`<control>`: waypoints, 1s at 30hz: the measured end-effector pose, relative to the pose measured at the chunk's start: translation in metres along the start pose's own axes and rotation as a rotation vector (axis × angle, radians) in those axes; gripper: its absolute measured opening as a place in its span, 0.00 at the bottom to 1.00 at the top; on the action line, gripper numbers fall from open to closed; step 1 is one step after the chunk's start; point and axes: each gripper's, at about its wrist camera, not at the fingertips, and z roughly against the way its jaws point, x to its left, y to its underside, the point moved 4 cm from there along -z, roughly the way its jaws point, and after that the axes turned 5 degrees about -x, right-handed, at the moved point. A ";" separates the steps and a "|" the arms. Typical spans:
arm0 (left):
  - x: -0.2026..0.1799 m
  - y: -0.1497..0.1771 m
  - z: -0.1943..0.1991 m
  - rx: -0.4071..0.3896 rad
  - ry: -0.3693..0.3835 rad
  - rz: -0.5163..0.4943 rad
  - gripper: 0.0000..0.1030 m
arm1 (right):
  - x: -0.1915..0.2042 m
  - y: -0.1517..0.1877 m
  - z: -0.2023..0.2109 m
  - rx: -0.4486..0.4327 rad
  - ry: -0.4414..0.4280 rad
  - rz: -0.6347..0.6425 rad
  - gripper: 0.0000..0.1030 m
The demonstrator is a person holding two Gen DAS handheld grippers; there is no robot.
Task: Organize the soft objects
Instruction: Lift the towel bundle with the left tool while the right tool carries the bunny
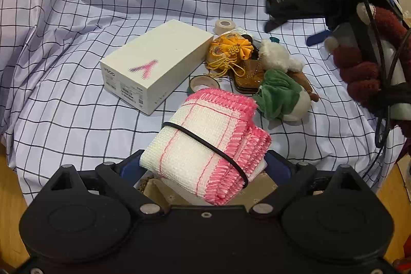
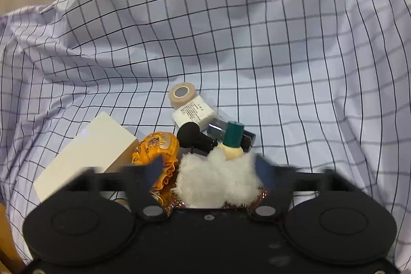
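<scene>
Folded pink-trimmed cloths point(image 1: 208, 145), bound by a black band, sit gripped between our left gripper point(image 1: 205, 166) fingers above the checked sheet point(image 1: 102, 4). Our right gripper point(image 2: 209, 171) is spread wide around the white plush toy point(image 2: 215, 181), pads not touching it.

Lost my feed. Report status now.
Left gripper holding the pink-edged cloth bundle. Right gripper open astride the white plush toy, not gripping. Orange pouch, green-capped bottle crowd it.
</scene>
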 end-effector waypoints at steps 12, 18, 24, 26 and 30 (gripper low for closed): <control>0.008 0.000 -0.009 0.014 0.002 0.021 0.90 | -0.003 0.010 -0.053 0.104 0.111 -0.033 0.61; 0.011 -0.003 -0.011 0.012 -0.007 0.023 0.90 | -0.002 0.002 -0.034 0.009 0.096 -0.003 0.30; 0.006 -0.005 -0.002 -0.016 -0.010 0.008 0.90 | -0.005 -0.004 -0.006 -0.064 0.056 -0.020 0.28; 0.003 -0.005 0.002 -0.025 -0.009 0.000 0.90 | -0.008 -0.005 0.006 -0.084 0.045 -0.028 0.28; -0.002 -0.004 0.011 -0.039 -0.012 -0.013 0.90 | -0.011 -0.002 0.038 -0.131 0.008 -0.034 0.28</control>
